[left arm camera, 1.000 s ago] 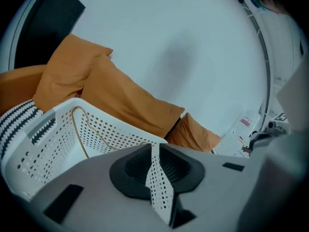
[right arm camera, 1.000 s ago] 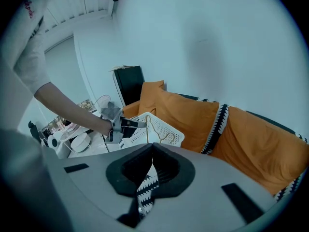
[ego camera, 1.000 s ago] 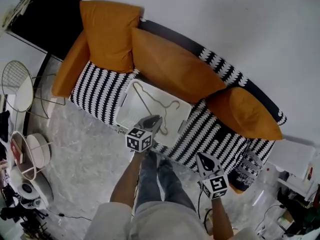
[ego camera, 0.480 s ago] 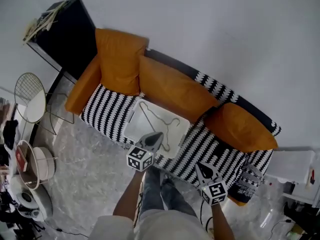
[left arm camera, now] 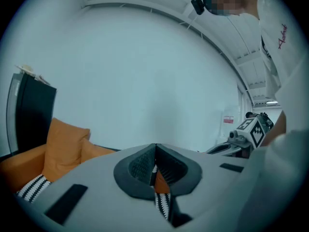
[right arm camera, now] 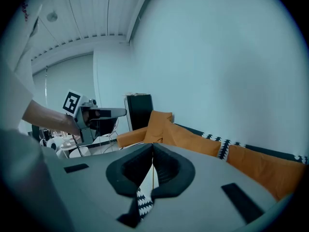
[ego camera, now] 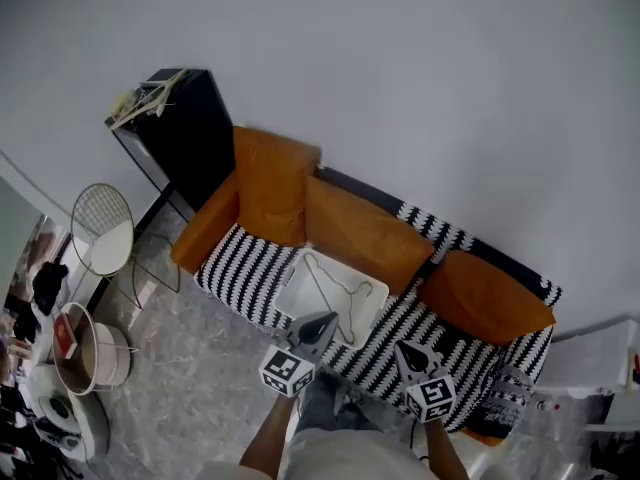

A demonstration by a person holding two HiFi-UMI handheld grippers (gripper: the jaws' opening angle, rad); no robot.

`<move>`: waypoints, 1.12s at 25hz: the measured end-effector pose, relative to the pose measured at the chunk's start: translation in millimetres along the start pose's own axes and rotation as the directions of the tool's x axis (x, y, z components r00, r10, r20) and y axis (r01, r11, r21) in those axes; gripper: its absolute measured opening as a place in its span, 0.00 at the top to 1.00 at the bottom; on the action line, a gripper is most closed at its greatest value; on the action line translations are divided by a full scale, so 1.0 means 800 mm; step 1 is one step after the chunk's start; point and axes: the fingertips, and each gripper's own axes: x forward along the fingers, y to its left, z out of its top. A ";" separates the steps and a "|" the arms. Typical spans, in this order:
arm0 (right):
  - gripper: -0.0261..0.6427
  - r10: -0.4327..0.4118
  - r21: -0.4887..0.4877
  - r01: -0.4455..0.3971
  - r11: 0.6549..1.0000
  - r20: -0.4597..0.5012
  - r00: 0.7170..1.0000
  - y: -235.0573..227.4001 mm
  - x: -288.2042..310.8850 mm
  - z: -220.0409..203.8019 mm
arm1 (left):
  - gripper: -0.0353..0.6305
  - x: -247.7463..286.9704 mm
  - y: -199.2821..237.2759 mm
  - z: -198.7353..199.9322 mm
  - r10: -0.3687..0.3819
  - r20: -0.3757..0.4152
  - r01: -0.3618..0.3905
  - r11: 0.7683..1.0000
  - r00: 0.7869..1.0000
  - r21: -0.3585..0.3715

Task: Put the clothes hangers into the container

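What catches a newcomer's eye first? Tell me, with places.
The sofa, black-and-white zigzag under orange cushions, dominates the middle of the head view. On its seat sits a white container with a wire hanger inside. Nearest the camera, the left tool and right tool hang shut and empty.

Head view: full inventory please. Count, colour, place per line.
black-and-white patterned sofa: one, centre of view
orange cushions: three, along the sofa back
white rectangular container: one, on the sofa seat
thin pale clothes hangers: at least one, inside the container; exact count unclear
black cabinet: one, left of the sofa
round wire-frame stand: one, pale, far left
left tongs: grey, shut, empty, in front of the container
right tongs: grey, shut, empty, over the sofa's front edge
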 end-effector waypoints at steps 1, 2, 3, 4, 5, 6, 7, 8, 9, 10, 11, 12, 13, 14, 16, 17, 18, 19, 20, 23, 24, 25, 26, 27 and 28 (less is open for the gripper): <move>0.92 0.003 -0.005 -0.003 1.000 0.017 1.000 0.003 -0.006 0.007 | 0.90 -0.008 -0.010 0.009 0.006 0.015 -0.006 1.000 1.000 0.012; 0.92 0.006 -0.010 -0.006 1.000 0.029 1.000 0.008 -0.014 0.012 | 0.90 -0.020 -0.023 0.017 0.011 0.025 -0.011 1.000 1.000 0.019; 0.92 0.009 -0.015 -0.009 1.000 0.039 0.999 0.014 -0.024 0.017 | 0.90 -0.033 -0.035 0.022 0.016 0.031 -0.017 1.000 0.999 0.021; 0.92 0.012 -0.021 -0.011 1.000 0.049 0.999 0.019 -0.032 0.022 | 0.90 -0.045 -0.046 0.026 0.020 0.036 -0.021 1.000 0.999 0.021; 0.92 0.014 -0.029 -0.012 0.999 0.059 0.998 0.024 -0.038 0.027 | 0.90 -0.056 -0.054 0.028 0.023 0.040 -0.024 0.999 0.999 0.023; 0.92 0.016 -0.037 -0.013 0.999 0.072 0.997 0.027 -0.042 0.033 | 0.90 -0.066 -0.061 0.030 0.025 0.042 -0.026 0.999 0.999 0.028; 0.92 0.016 -0.044 -0.013 0.999 0.086 0.996 0.029 -0.045 0.040 | 0.90 -0.073 -0.067 0.032 0.027 0.044 -0.028 0.999 0.999 0.033; 0.92 0.016 -0.049 -0.012 0.999 0.100 0.995 0.031 -0.047 0.046 | 0.90 -0.080 -0.070 0.033 0.029 0.048 -0.030 0.999 0.998 0.034; 0.92 0.017 -0.053 -0.011 0.999 0.114 0.993 0.034 -0.049 0.051 | 0.90 -0.085 -0.072 0.033 0.030 0.053 -0.032 0.999 0.998 0.032; 0.92 0.018 -0.057 -0.011 0.998 0.125 0.992 0.036 -0.050 0.054 | 0.90 -0.088 -0.073 0.034 0.032 0.057 -0.034 0.999 0.998 0.031; 0.92 0.020 -0.061 -0.012 0.998 0.133 0.991 0.038 -0.051 0.057 | 0.90 -0.090 -0.075 0.035 0.035 0.061 -0.037 0.999 0.998 0.032; 0.92 0.022 -0.065 -0.013 0.998 0.137 0.990 0.040 -0.052 0.058 | 0.90 -0.091 -0.076 0.036 0.037 0.065 -0.039 0.999 0.997 0.034; 0.92 0.024 -0.069 -0.014 0.998 0.140 0.990 0.043 -0.053 0.058 | 0.90 -0.092 -0.078 0.038 0.039 0.071 -0.041 0.999 0.997 0.034; 0.92 0.025 -0.072 -0.014 0.997 0.142 0.990 0.046 -0.054 0.059 | 0.90 -0.093 -0.079 0.040 0.042 0.077 -0.044 0.999 0.996 0.032; 0.92 0.026 -0.076 -0.015 0.997 0.148 0.989 0.053 -0.059 0.061 | 0.90 -0.099 -0.080 0.042 0.051 0.084 -0.054 0.998 0.995 0.029; 0.92 0.029 -0.075 -0.018 0.997 0.152 0.988 0.057 -0.062 0.062 | 0.90 -0.103 -0.080 0.041 0.057 0.085 -0.060 0.998 0.995 0.028; 0.92 0.031 -0.073 -0.020 0.997 0.156 0.987 0.059 -0.063 0.062 | 0.90 -0.106 -0.080 0.041 0.061 0.086 -0.064 0.998 0.994 0.028; 0.92 0.032 -0.072 -0.021 0.997 0.160 0.987 0.062 -0.064 0.063 | 0.90 -0.109 -0.079 0.042 0.063 0.088 -0.066 0.997 0.994 0.029; 0.92 0.030 -0.072 -0.019 0.997 0.163 0.986 0.063 -0.065 0.065 | 0.90 -0.111 -0.079 0.043 0.063 0.090 -0.066 0.997 0.994 0.030; 0.92 0.028 -0.080 -0.014 0.997 0.166 0.986 0.074 -0.071 0.066 | 0.90 -0.125 -0.083 0.043 0.064 0.096 -0.068 0.997 0.993 0.033; 0.92 0.030 -0.081 -0.016 0.997 0.169 0.985 0.080 -0.075 0.066 | 0.90 -0.131 -0.085 0.041 0.066 0.097 -0.069 0.997 0.993 0.032; 0.92 0.032 -0.082 -0.018 0.996 0.173 0.984 0.087 -0.078 0.066 | 0.90 -0.139 -0.088 0.040 0.065 0.097 -0.069 0.997 0.993 0.033; 0.92 0.034 -0.083 -0.019 0.996 0.175 0.984 0.096 -0.082 0.066 | 0.90 -0.147 -0.090 0.039 0.063 0.096 -0.066 0.997 0.993 0.035; 0.92 0.033 -0.087 -0.018 0.996 0.176 0.984 0.105 -0.086 0.067 | 0.90 -0.155 -0.094 0.037 0.059 0.095 -0.062 0.997 0.994 0.038; 0.92 0.032 -0.093 -0.015 0.996 0.176 0.984 0.114 -0.090 0.066 | 0.90 -0.165 -0.098 0.036 0.055 0.095 -0.059 0.997 0.994 0.040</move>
